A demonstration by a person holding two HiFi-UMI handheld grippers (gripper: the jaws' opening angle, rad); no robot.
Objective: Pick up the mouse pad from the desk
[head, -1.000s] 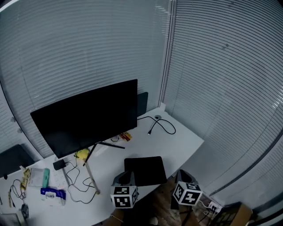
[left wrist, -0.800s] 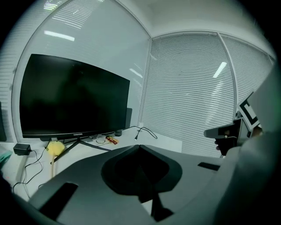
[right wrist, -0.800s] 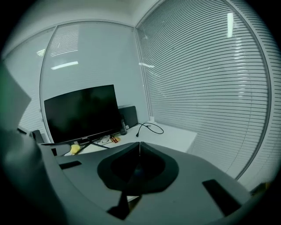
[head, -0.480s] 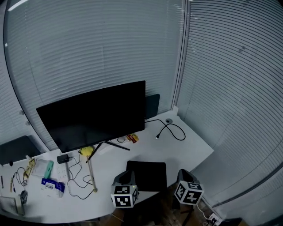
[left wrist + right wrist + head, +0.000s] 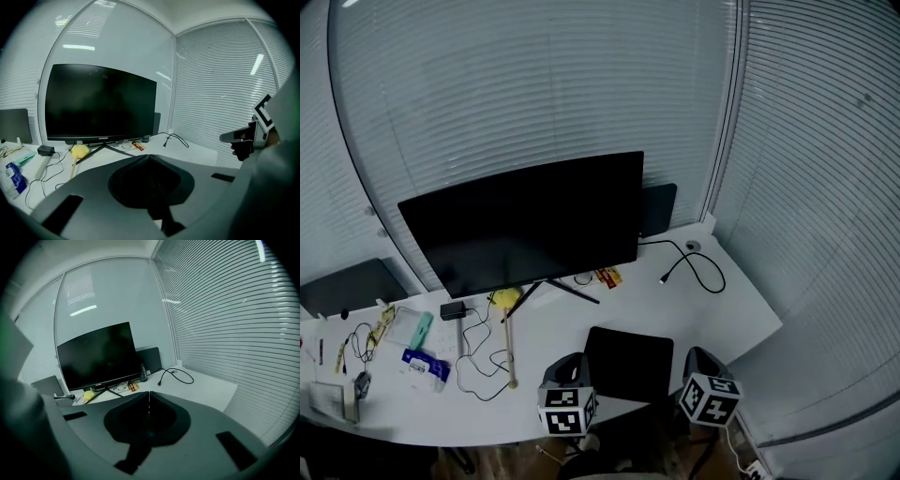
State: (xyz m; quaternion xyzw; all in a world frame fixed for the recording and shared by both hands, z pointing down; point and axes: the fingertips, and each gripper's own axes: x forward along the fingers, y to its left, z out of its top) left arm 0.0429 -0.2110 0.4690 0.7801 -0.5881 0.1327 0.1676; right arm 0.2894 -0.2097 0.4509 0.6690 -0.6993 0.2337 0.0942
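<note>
Black and flat, the mouse pad [image 5: 628, 364] lies on the white worktop [image 5: 741, 319] in the lower centre of the head view, close to the near edge and below the stand of a wide dark monitor [image 5: 525, 225]. The left tool [image 5: 570, 361] sits just beside the pad's lower left corner, and the right tool [image 5: 699, 354] is just off its lower right corner at the worktop's edge, so the pad shows between the two. Neither tool can be seen touching it. In the left gripper view the jaws of the left tool [image 5: 147, 156] are pressed together at the tip with nothing between them. In the right gripper view the jaws of the right tool [image 5: 149, 393] are likewise clenched, with only a hairline seam where they meet, and they hold nothing. Neither gripper view shows the pad. A black cable [image 5: 694, 267] curls on the worktop at the right of the frame, well apart from the pad. A yellow lump [image 5: 504, 299] lies by the monitor stand, with a pale stick [image 5: 509, 352] running down from it toward the near edge. Small packets and thin wires lie at the left of the frame, among them a blue packet [image 5: 425, 365]. Closed slatted blinds [image 5: 534, 84] fill the upper part of the frame.
</note>
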